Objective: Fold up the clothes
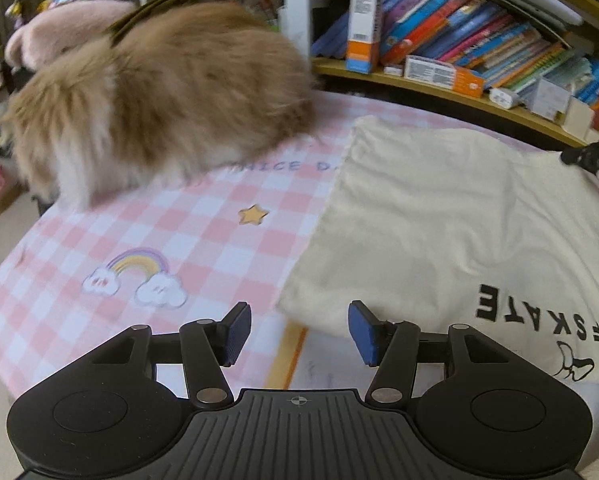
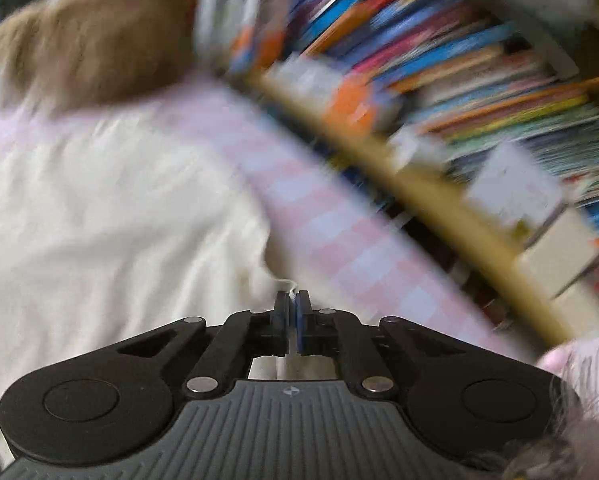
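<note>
1. Right tool [image 2: 293, 322] has its jaws pressed together, and a thin bit of cream cloth shows between the pads – it seems to pinch the edge of the cream T-shirt [image 2: 99, 208]. Left tool [image 1: 299, 334] stands half wide with nothing between its pads [image 1: 239, 332]; it hovers just above the near left corner of the same shirt.
2. The shirt lies flat on the table [image 1: 99, 240], toward the right side of the left camera view, with black printed letters near its lower right part. The right view is much blurred, so the exact place of the grip is not sure.
3. Step in hand, as I judge: taking hold of the shirt's edges to make a fold. One side looks gripped; the other is not yet. The next move calls for the left tool to come down on the corner and close, then both to lift together and evenly.
4. The table has a pink checked cover with a rainbow [image 1: 137, 276] and a star [image 1: 253, 215].
5. A fluffy brown animal [image 1: 159, 92] sits on the far left of the table, close to the shirt – it could disturb the fold.
6. Behind is a bookshelf [image 1: 459, 40] full of colourful books.
</note>
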### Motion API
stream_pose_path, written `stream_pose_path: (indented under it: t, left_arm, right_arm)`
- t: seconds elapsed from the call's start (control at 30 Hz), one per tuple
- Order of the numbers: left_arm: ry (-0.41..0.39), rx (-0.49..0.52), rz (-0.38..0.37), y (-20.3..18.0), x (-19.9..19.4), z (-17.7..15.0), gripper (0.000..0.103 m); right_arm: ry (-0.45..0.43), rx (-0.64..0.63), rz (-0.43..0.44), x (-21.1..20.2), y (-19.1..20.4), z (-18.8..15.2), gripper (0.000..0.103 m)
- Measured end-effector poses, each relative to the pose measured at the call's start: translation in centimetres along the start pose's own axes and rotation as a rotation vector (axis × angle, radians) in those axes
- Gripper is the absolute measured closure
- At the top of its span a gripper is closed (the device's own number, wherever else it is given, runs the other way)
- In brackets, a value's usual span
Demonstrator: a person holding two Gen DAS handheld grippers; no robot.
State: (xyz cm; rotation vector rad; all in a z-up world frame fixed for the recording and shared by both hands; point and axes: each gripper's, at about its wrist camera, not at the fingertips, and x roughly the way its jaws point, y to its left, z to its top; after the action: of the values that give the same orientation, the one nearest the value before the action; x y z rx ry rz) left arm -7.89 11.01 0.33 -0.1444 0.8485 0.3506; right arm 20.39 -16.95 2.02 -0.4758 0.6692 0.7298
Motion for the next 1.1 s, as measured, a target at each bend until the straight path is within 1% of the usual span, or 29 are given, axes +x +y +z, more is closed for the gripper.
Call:
stream_pose_path:
  t: [0.07, 0.13, 0.17, 0.2, 0.23, 0.3, 0.37, 0.43, 0.5, 0.57, 0.6, 0.63, 0.67, 0.73, 0.8, 0.9, 0.97, 1.0, 1.03, 1.07, 1.1]
  left_arm:
    - [0.005, -0.007, 0.011, 0.3, 0.2, 0.0, 0.049]
    - [0.000, -0.014, 0.014, 0.5, 0.2, 0.2, 0.049]
    - [-0.007, -0.018, 0.012, 0.7, 0.2, 0.5, 0.048]
    - [-0.015, -0.021, 0.010, 0.9, 0.1, 0.7, 0.048]
    - [-0.020, -0.026, 0.006, 1.1, 0.1, 0.9, 0.048]
    - [-0.023, -0.036, -0.004, 1.7, 0.2, 1.2, 0.048]
    - [-0.016, -0.057, -0.022, 2.4, 0.4, 1.4, 0.048]
    - [-0.009, -0.085, -0.045, 3.2, 0.7, 1.5, 0.048]
    - [-0.003, -0.123, -0.078, 3.8, 1.0, 1.5, 0.048]
    - [0.000, -0.145, -0.126, 4.4, 1.3, 1.5, 0.048]
    - [-0.001, -0.143, -0.144, 4.4, 1.5, 1.5, 0.048]
    - [0.000, -0.140, -0.159, 4.4, 1.7, 1.4, 0.049]
    - [0.004, -0.138, -0.179, 4.5, 2.0, 1.4, 0.048]
    - [0.019, -0.142, -0.213, 4.6, 2.6, 1.4, 0.049]
    - [0.030, -0.157, -0.239, 4.7, 3.2, 1.3, 0.051]
    - [0.037, -0.190, -0.247, 5.1, 3.7, 1.1, 0.056]
    - [0.034, -0.218, -0.259, 5.3, 3.7, 1.0, 0.069]
    - [0.045, -0.236, -0.282, 5.4, 3.8, 0.9, 0.084]
    - [0.061, -0.255, -0.306, 5.6, 4.0, 0.9, 0.092]
    - [0.068, -0.272, -0.319, 5.8, 4.1, 0.7, 0.094]
    - [0.063, -0.283, -0.321, 6.0, 4.0, 0.8, 0.096]
  right_arm:
    - [-0.035, 0.064, -0.057, 0.0, -1.0, 0.5, 0.100]
    - [0.009, 0.043, -0.089, 1.3, -0.8, 0.1, 0.097]
    - [0.031, 0.032, -0.104, 1.9, -0.7, -0.2, 0.090]
    - [0.052, 0.023, -0.120, 2.5, -0.5, -0.4, 0.088]
    - [0.036, 0.055, -0.125, 2.2, -0.7, -0.5, 0.088]
    - [-0.036, 0.172, -0.149, 0.3, -1.3, -0.7, 0.081]
    - [-0.111, 0.293, -0.187, -2.5, -1.9, -1.0, 0.067]
    - [-0.135, 0.381, -0.186, -5.2, -2.2, -1.8, 0.060]
    - [-0.120, 0.425, -0.194, -7.7, -1.5, -3.3, 0.054]
    - [-0.093, 0.456, -0.205, -10.0, -0.4, -5.1, 0.039]
    - [-0.069, 0.479, -0.215, -11.2, 0.4, -6.3, 0.035]
    - [-0.053, 0.501, -0.226, -12.2, 1.1, -7.2, 0.029]
    - [-0.036, 0.524, -0.237, -13.2, 1.7, -8.2, 0.026]
    - [-0.004, 0.568, -0.260, -15.2, 3.1, -10.1, 0.024]
    - [0.013, 0.647, -0.284, -17.3, 4.5, -12.3, 0.024]
    - [0.043, 0.773, -0.313, -19.5, 6.3, -15.3, 0.026]
    - [0.081, 0.827, -0.337, -20.0, 7.4, -16.8, 0.036]
    - [0.099, 0.854, -0.349, -20.3, 7.9, -17.6, 0.039]
    - [0.110, 0.887, -0.357, -20.6, 8.2, -18.3, 0.045]
    - [0.120, 0.921, -0.365, -20.9, 8.5, -19.0, 0.050]
    - [0.127, 0.967, -0.375, -21.1, 8.6, -19.6, 0.052]
